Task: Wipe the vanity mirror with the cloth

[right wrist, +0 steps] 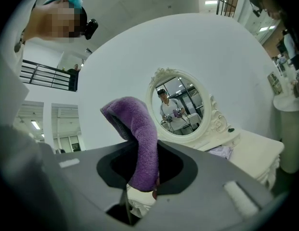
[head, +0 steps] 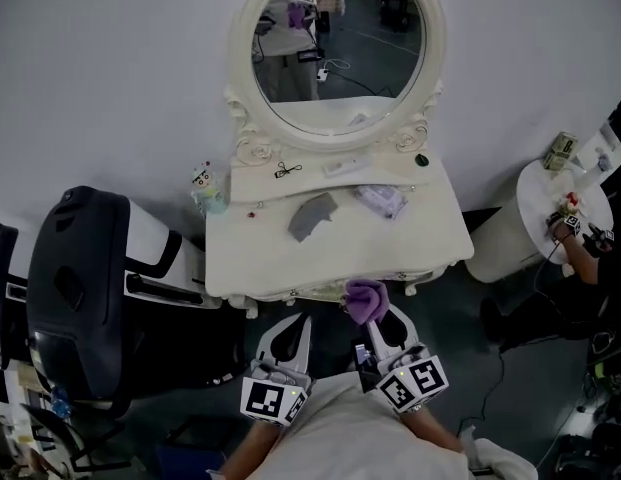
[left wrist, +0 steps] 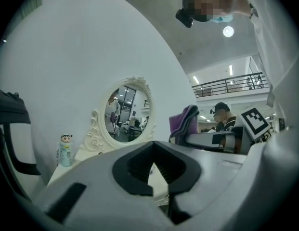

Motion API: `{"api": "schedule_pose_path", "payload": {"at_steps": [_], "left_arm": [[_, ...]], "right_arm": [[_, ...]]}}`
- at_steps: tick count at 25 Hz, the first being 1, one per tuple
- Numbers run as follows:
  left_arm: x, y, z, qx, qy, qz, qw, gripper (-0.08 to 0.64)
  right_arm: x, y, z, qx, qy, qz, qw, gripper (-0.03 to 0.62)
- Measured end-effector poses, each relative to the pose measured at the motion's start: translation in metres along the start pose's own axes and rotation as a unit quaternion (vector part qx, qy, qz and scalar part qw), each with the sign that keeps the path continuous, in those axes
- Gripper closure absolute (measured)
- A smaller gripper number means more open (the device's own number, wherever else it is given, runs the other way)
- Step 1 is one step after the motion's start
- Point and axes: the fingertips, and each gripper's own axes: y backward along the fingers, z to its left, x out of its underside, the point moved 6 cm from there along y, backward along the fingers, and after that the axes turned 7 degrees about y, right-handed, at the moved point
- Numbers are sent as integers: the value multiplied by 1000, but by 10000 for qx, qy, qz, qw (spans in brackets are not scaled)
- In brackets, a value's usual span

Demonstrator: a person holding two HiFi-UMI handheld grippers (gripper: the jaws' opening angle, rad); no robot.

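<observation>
The oval vanity mirror [head: 338,48] in its white carved frame stands at the back of the white vanity table [head: 430,240]. It also shows in the left gripper view [left wrist: 127,114] and the right gripper view [right wrist: 180,105]. My right gripper [head: 373,316] is shut on a folded purple cloth [head: 366,298], held just short of the table's front edge. The cloth [right wrist: 142,148] stands up between the jaws. My left gripper [head: 288,330] is beside it on the left, shut and holding nothing [left wrist: 153,165]. From there the purple cloth [left wrist: 184,121] is at the right.
On the table lie a grey cloth [head: 312,215], a lilac packet [head: 382,200], a white bar [head: 347,166] and a black clip [head: 286,170]. A figurine bottle [head: 204,188] stands at its left corner. A black chair [head: 80,288] is left; a round side table [head: 535,203] and a person's hand [head: 568,226] are right.
</observation>
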Motion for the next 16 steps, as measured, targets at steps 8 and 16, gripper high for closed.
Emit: {"api": "schedule_pose_path", "payload": {"at_steps": [8, 16], "left_arm": [[13, 47, 12, 372, 187, 94, 9991, 557], [23, 73, -29, 761, 70, 194, 9969, 557]], "right_arm": [[19, 45, 50, 616, 220, 58, 9978, 494], [28, 100, 64, 872, 236, 138, 9958, 494]]}}
